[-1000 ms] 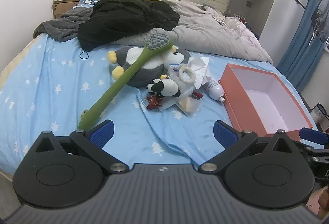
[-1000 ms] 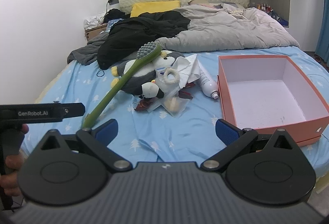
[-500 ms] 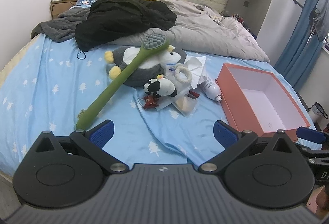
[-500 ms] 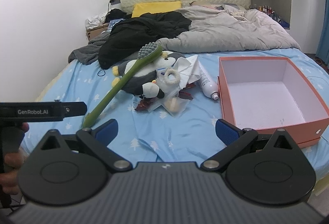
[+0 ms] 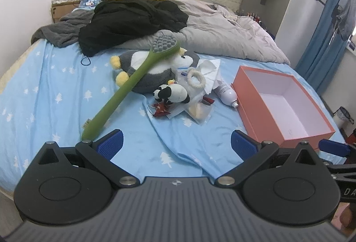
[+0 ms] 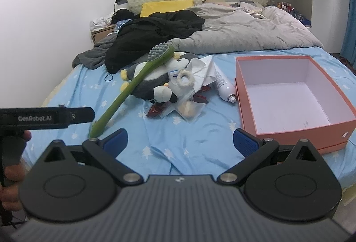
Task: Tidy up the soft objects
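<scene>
While both grippers are held wide apart and empty, nothing is grasped.
The panda plush (image 5: 172,94) lies amid clutter beside the box (image 5: 282,106); the overlying green brush (image 5: 129,88) could be dragged along.

Two plush toys (image 5: 153,71); one box (image 5: 282,106)

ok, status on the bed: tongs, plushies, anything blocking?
Left tongs and right tongs open, empty, short of the pile. Penguin plush and panda plush untouched; box empty. Green brush lies across the penguin.
</scene>
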`<state>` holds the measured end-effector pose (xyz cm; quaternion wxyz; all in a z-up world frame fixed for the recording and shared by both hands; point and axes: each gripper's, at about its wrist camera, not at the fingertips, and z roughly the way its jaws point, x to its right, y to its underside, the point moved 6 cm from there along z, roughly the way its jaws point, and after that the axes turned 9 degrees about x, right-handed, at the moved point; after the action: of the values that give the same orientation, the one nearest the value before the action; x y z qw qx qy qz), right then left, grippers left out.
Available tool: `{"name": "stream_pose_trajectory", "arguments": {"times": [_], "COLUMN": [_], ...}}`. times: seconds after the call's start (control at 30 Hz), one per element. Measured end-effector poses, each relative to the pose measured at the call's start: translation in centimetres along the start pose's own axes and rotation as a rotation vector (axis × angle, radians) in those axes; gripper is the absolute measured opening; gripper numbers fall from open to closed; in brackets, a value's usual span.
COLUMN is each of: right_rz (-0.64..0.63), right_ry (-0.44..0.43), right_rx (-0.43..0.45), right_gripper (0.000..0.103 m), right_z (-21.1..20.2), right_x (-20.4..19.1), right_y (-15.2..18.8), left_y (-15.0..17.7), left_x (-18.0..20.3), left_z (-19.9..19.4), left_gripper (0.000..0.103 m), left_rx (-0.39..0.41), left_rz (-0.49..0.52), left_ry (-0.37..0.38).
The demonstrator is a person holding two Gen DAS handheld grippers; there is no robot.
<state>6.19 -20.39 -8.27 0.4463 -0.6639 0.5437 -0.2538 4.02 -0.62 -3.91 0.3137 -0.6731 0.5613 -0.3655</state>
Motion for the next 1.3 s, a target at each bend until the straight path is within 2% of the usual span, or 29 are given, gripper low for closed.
{"name": "stream_pose_trajectory", "arguments": {"times": [0.23, 0.4, 0.6, 0.73, 1.0, 1.3], "right_rz": [0.037, 0.061, 0.044, 0.091, 0.081, 0.063], "right_ry": [0.015, 0.003, 0.016, -0.003, -0.021, -0.03], "right_rx": [0.015, 0.024, 0.027, 0.031, 0.012, -0.023], "right_gripper": [0.103, 0.103, 0.103, 0.103, 0.103, 0.103], "right_z": [-0.8, -1.5, -2.4, -3.0, -0.8, 2.8], "right_x": [0.4, 0.5, 0.7, 1.0, 0.6, 1.3], "right_y": [0.9, 2.1, 3.9, 4.5, 4.7, 5.3], "left_y": [0.3, 0.2, 1.1, 1.3, 2.1, 3.4], "left_x": [-0.1, -1.1, -1.4, -1.3, -1.5, -2.5], "left_z": [0.1, 0.2, -0.1, 0.2, 1.7, 6.0], "left_gripper": [0.103, 0.103, 0.103, 0.103, 0.103, 0.103], "left_rx": [-0.001, -0.001, 0.008, -0.004, -0.011, -0.048], "left_rz": [0.022, -0.033, -0.002, 0.004, 0.004, -0.044], "left_ry": [0.01, 0.061, 0.045, 0.054, 0.048, 0.047]}}
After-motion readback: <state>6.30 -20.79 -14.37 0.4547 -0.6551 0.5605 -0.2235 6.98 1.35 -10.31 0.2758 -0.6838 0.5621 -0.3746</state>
